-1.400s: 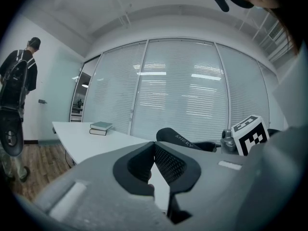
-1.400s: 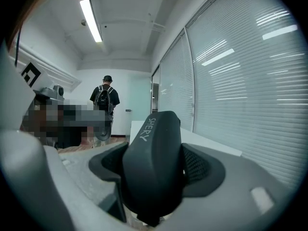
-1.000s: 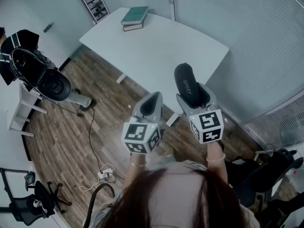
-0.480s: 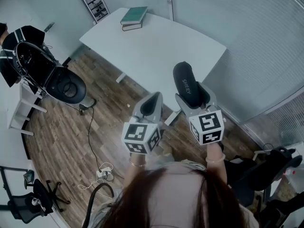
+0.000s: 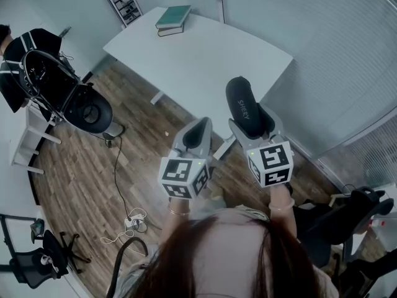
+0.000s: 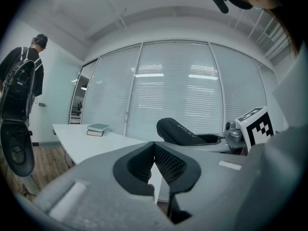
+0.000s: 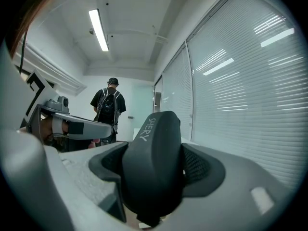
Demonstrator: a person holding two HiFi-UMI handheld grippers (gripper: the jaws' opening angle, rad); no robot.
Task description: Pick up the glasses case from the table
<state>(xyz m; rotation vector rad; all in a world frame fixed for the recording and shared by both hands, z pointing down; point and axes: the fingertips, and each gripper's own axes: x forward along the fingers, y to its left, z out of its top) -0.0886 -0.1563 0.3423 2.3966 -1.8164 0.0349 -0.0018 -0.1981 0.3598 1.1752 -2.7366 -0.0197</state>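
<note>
Holding glasses case (image 7: 153, 165) mid-body in right gripper (image 5: 251, 126) jaws, bench (image 5: 186, 61) at 11 o'clock | left gripper (image 5: 197, 135) jaws pressed together, empty | likely light, stiff, smooth: squeeze firmly across middle.

Table (image 5: 186, 61) ahead, books (image 5: 172, 19) on its far-left corner. Case (image 5: 243, 107) between the jaws of the right gripper (image 5: 248, 120), off the table, seen against its near edge — left gripper (image 5: 200, 126) just beside, to the left. Chair (image 5: 87, 107) left of the table, person (image 5: 18, 48) behind it
</note>
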